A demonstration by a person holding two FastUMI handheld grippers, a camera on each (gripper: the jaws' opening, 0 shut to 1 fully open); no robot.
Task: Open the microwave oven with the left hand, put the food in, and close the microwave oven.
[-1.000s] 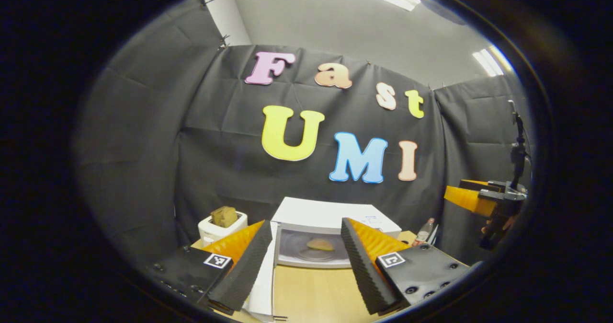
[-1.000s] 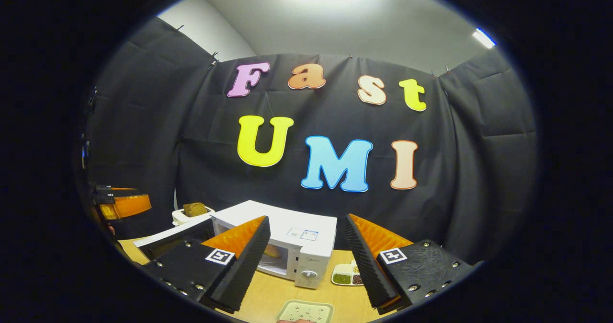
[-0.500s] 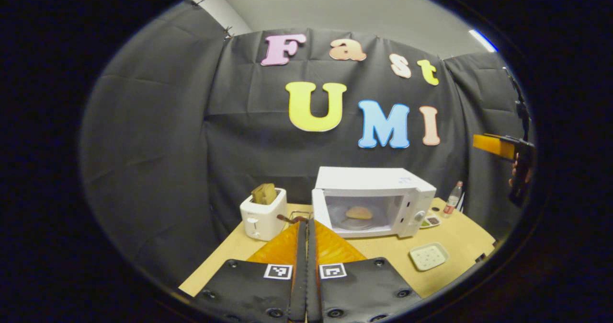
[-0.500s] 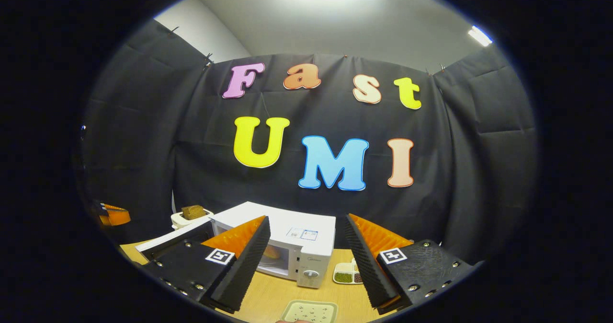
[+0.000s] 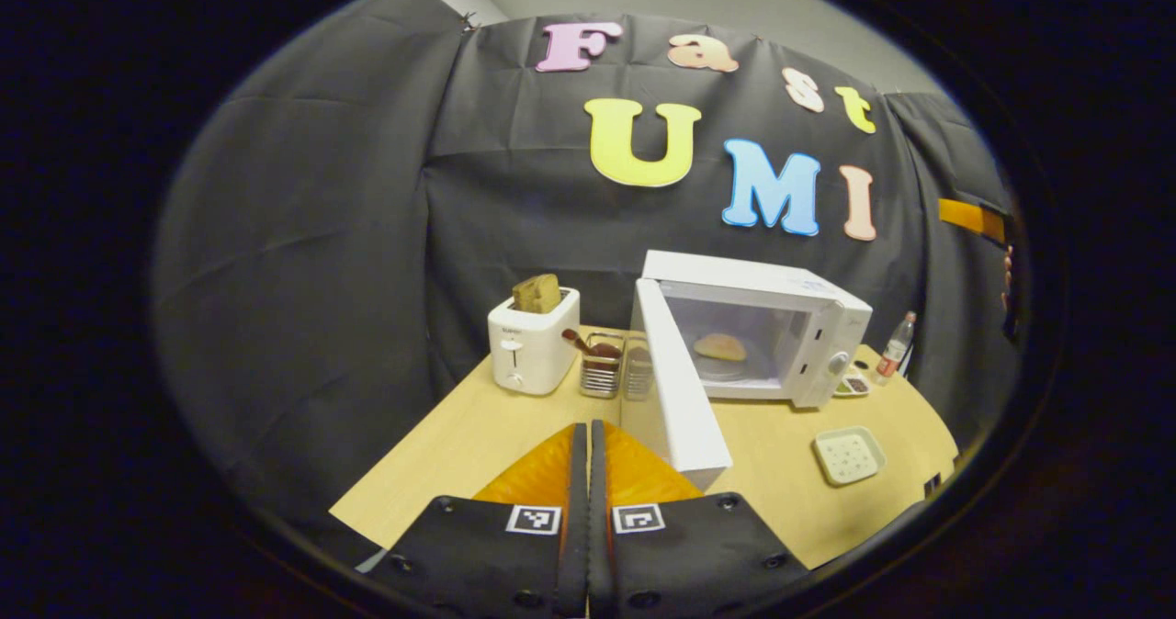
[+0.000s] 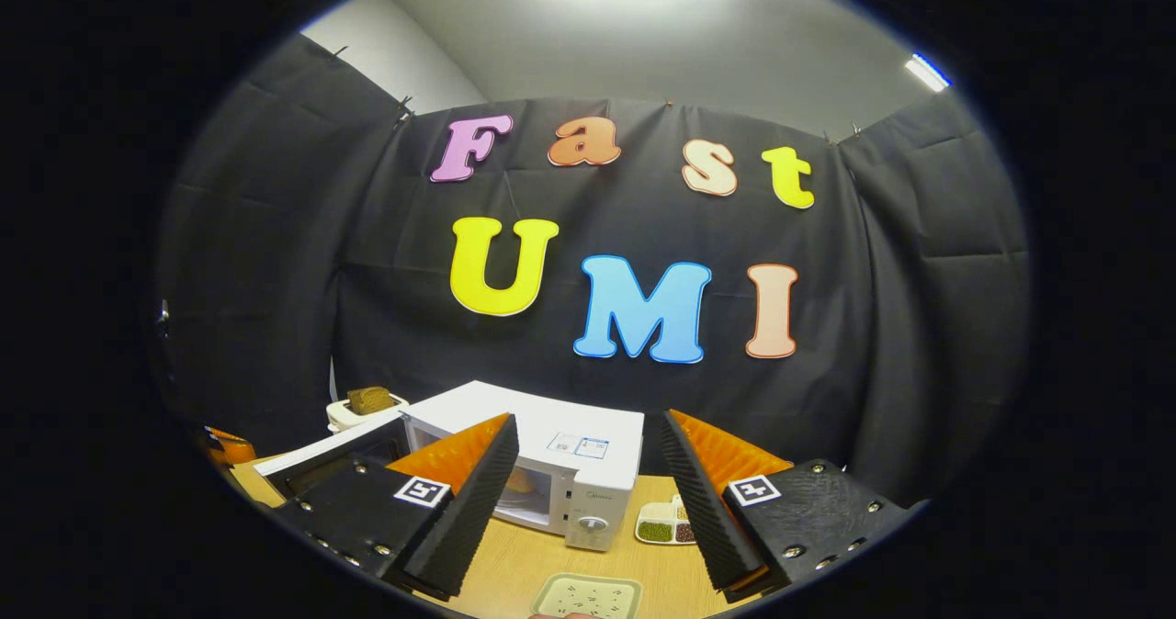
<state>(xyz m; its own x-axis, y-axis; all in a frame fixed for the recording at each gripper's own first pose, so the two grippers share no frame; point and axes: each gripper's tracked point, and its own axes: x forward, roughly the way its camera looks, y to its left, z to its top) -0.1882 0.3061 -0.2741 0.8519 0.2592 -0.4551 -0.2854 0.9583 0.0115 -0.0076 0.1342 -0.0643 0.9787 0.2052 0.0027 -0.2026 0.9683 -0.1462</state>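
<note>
Now, nearest in the left gripper view, the left hand-held gripper [image 5: 589,509] has its fingers pressed together on nothing, hanging above the worktop [image 5: 459,440]. Just beyond, the microwave door [image 5: 678,394] swings wide open, and the food [image 5: 719,347] sits inside the microwave [image 5: 781,311] on its turntable. That view alone gives the square dish [image 5: 849,455], toaster [image 5: 533,348], wire caddy [image 5: 602,371] and bottle [image 5: 897,343]. In the right gripper view, the right hand-held gripper [image 6: 588,500] is spread, empty; its left finger hides most of the microwave cavity, so the food is hard to make out there. A divided dish [image 6: 663,527] peeks out between the fingers, partly covered.
</note>
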